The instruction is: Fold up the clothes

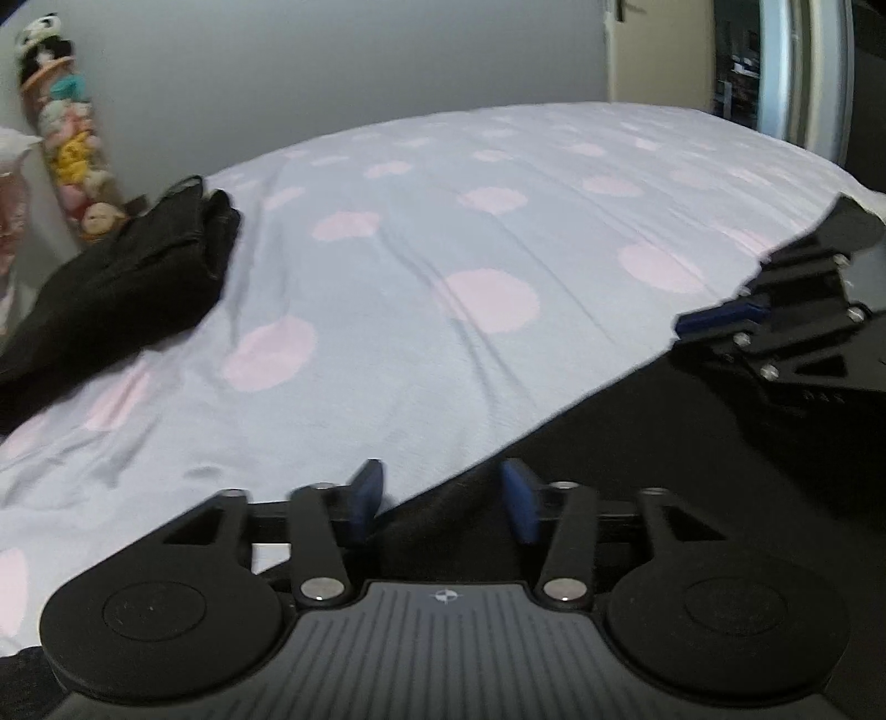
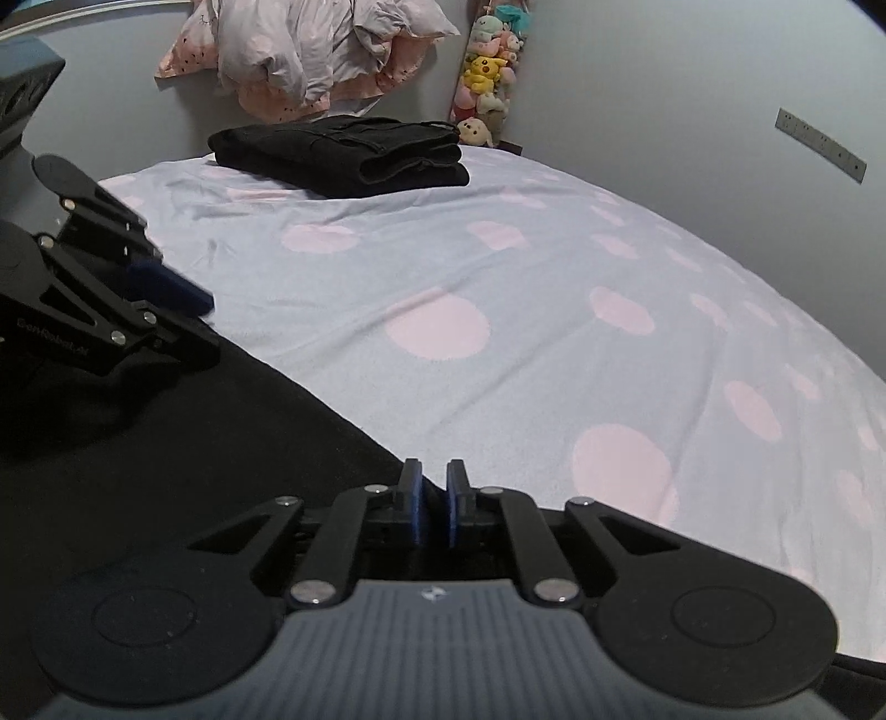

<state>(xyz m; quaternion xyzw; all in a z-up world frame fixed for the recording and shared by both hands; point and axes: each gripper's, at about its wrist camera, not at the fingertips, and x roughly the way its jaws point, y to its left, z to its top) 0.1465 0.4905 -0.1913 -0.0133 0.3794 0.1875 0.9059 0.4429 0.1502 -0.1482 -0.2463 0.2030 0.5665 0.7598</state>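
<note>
Black cloth [image 2: 183, 443] lies flat on the near part of the bed [image 2: 554, 343], a dark, matte garment with no visible print, its straight edge running diagonally across the pale blue sheet with big pink dots. From the left wrist view the same cloth [image 1: 637, 454] fills the lower right, smooth and unwrinkled where it shows; which kind of garment it is cannot be told.

The left claw [image 1: 443, 501] has its blue pads spread apart, one pad over the sheet, the other over the black fabric, straddling the cloth's edge with nothing between them. The right claw [image 2: 434, 501] has its blue pads drawn close with a thin gap left, sitting at the garment's edge; whether any fabric is caught between them cannot be told. Each claw shows in the other's camera, both low over the black cloth and well apart from each other.

At the far end of the bed sits a folded black pile [image 2: 343, 149], neat, doubled over into thick layers, with stitched seams on its top face. Behind it a crumpled pink and white duvet [image 2: 310, 50] is bunched against the grey wall, and beside that a hanging column of plush toys [image 2: 487, 72] reaches down to the mattress corner.
</note>
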